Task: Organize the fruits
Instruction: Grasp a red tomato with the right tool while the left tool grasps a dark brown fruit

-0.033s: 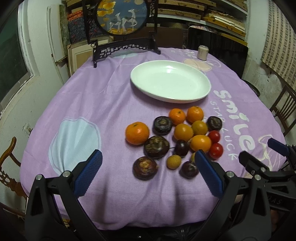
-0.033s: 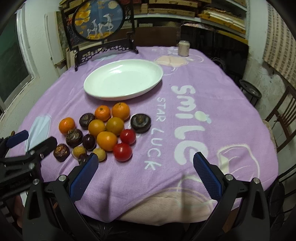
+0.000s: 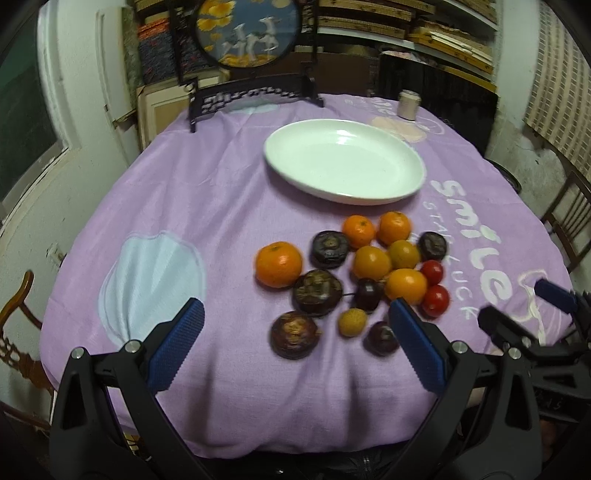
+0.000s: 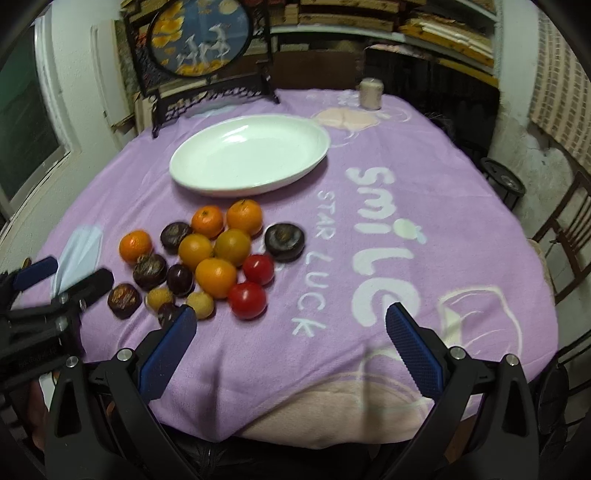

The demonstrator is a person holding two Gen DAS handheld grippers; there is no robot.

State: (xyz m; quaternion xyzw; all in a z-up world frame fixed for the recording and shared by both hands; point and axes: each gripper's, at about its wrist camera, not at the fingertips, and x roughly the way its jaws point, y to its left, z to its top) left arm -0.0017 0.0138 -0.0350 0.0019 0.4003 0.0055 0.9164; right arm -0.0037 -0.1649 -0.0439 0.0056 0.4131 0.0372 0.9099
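Both wrist cams are sitting low at near table edge, looking fwd across purple tablecloth point(image 3: 155, 206). Left cam is facing fruit pile point(image 3: 354, 280) close up; right cam is sitting further right. Both are sharing white plate point(image 4: 207, 173) & fruit.

6 oranges point(image 4: 216, 277), 6 dark fruits point(image 4: 284, 238), 2 tomatoes point(image 4: 247, 300), 2 yellow fruits point(image 4: 159, 297), 1 plate point(image 4: 207, 184)

White walls point(image 3: 85, 122), cluttered shelves point(image 3: 424, 22), wooden chairs point(image 3: 565, 221).

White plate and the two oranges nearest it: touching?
Apart. The right wrist view shows purple cloth between the white plate and the two oranges.
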